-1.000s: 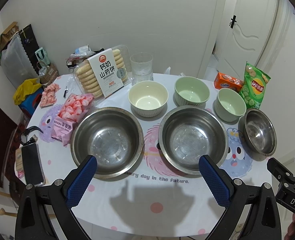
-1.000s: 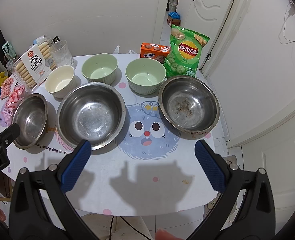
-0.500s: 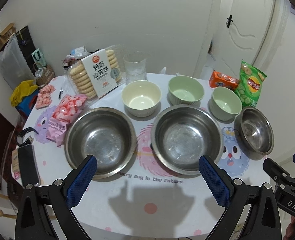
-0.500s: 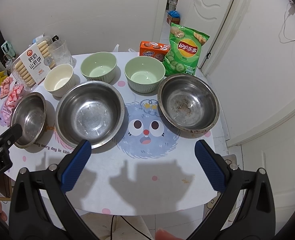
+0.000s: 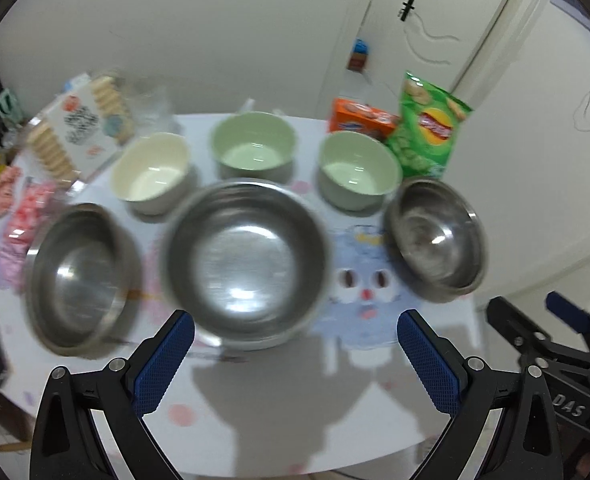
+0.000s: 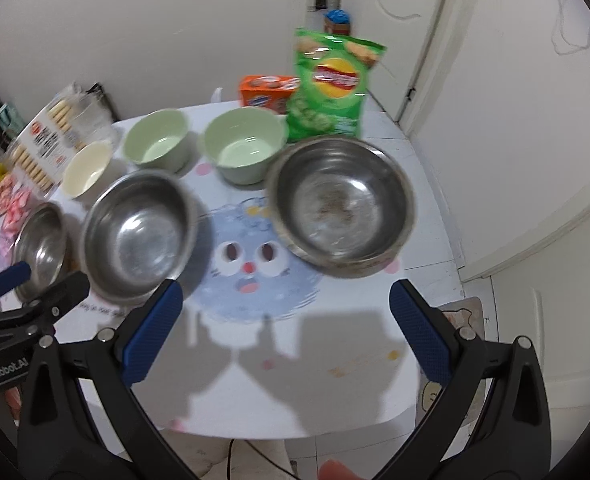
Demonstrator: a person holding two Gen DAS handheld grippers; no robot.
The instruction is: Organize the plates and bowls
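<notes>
Left wrist view, blurred: the left gripper (image 5: 295, 354) hangs over the near edge of the round white surface (image 5: 279, 420), its blue-padded fingers (image 5: 163, 364) wide apart and empty. The large round steel middle bowl (image 5: 247, 264) sits just beyond them. Left of that bowl stands a second steel bowl (image 5: 81, 276); right of it, a third steel bowl (image 5: 437, 236).

Right wrist view: the right gripper (image 6: 287, 332) is likewise spread and empty. Behind the middle bowl (image 6: 139, 232) stand two pale green ceramic bowls (image 6: 157, 144) and a cream ceramic bowl (image 6: 87, 168).
</notes>
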